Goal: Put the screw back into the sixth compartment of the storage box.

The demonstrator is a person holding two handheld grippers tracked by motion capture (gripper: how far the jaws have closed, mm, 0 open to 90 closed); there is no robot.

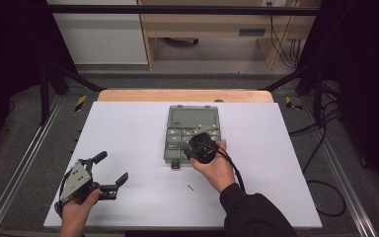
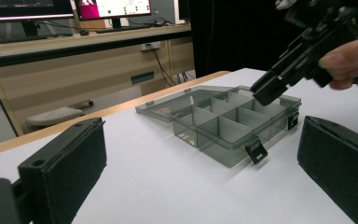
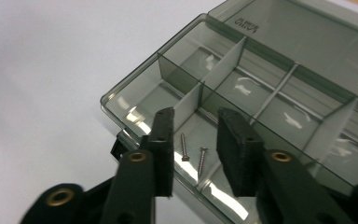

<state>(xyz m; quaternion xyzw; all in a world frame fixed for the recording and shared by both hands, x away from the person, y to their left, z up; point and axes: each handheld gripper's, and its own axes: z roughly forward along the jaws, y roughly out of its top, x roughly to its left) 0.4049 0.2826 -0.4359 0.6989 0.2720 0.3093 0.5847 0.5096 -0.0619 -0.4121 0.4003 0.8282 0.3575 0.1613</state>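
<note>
high view: smoky clear organizer box [image 1: 193, 133] sits mid table [image 1: 128, 148], lid flipped open on its far side. right tongs [image 1: 197, 148] hang over the box's near compartments, a lone screw [image 1: 191, 187] lies on the table just near of the box. left tongs [image 1: 109, 170] rest well left of the box, spread wide.

left gripper view: pads wide apart, nothing between them, box [image 2: 233, 121] ahead, right tongs [image 2: 268, 91] dipping into it.

right gripper view: right tongs [image 3: 196, 140] parted, gripping nothing, above a box compartment holding two screws [image 3: 193, 151].
</note>
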